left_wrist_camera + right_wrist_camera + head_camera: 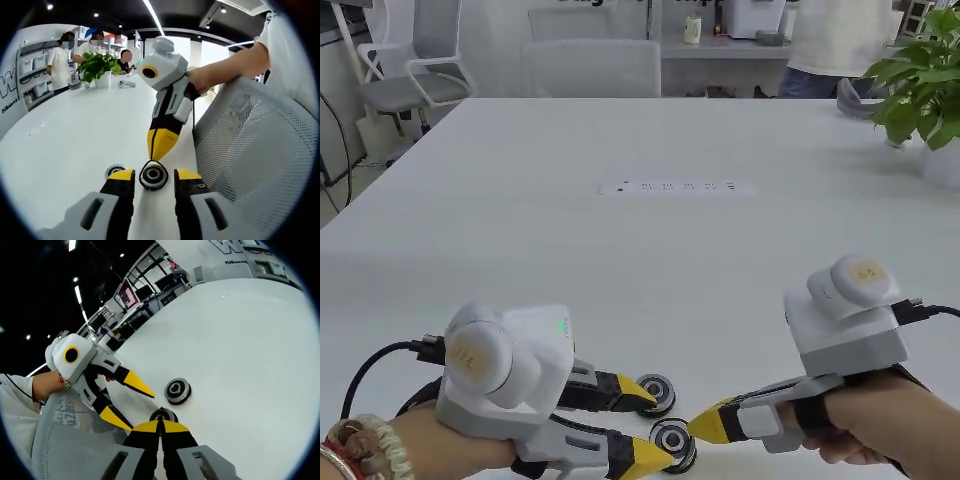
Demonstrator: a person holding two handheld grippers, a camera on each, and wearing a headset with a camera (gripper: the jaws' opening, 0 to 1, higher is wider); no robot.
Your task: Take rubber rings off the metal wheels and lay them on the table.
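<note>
While the left gripper (653, 423), jaws apart, flanks the near wheel (672, 440) on the surface (650, 250), with another wheel (655, 392) at its 11 o'clock, the right gripper (695, 428), jaws together, seems pinched on the ring (151, 162) from 3 o'clock. Peeling looks to be the step in hand, and the next move calls for a steady outward pull.

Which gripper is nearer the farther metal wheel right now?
Left. The left gripper straddles the nearer wheel, one jaw right beside the farther wheel. The right gripper, shut at the nearer wheel's rim, sits apart from the farther one.
</note>
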